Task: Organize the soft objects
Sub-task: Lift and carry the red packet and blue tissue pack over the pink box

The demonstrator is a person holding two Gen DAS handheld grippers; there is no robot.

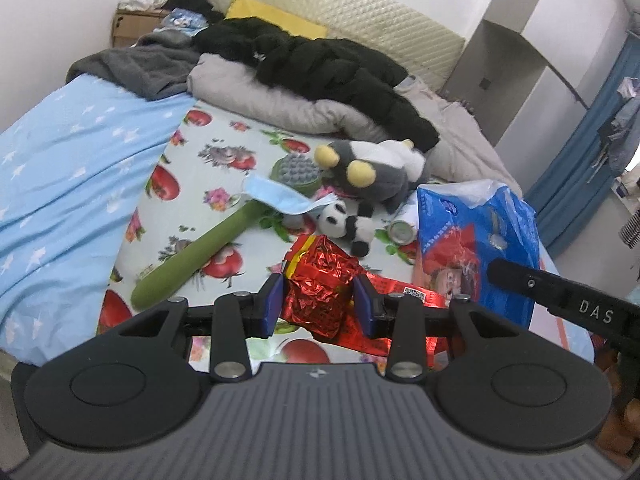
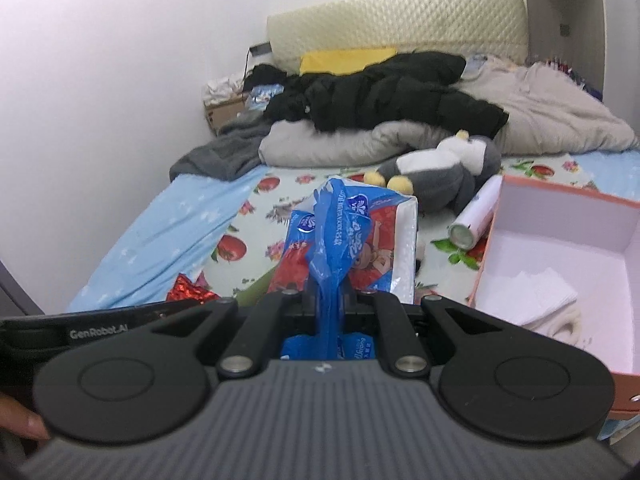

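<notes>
A crinkled metallic red foil packet (image 1: 320, 288) with a yellow edge is seen between dark blue pads (image 1: 273, 300) on black fingers. A blue plastic tissue pack (image 2: 352, 236), printed with white lettering and a red cartoon panel, is shown in the right wrist view. The flat bedsheet (image 1: 224, 184) is patterned with red apples and pink flowers on pale blue-white. A light blue quilt (image 1: 60, 184) is dotted with white stars. A grey and white plush toy (image 1: 372, 172) is marked with yellow feet; a small plush panda (image 1: 348, 224) is black and white. A long-handled brush (image 1: 200, 256) is green. A cardboard box (image 2: 560, 256) is coloured salmon outside and white inside.
</notes>
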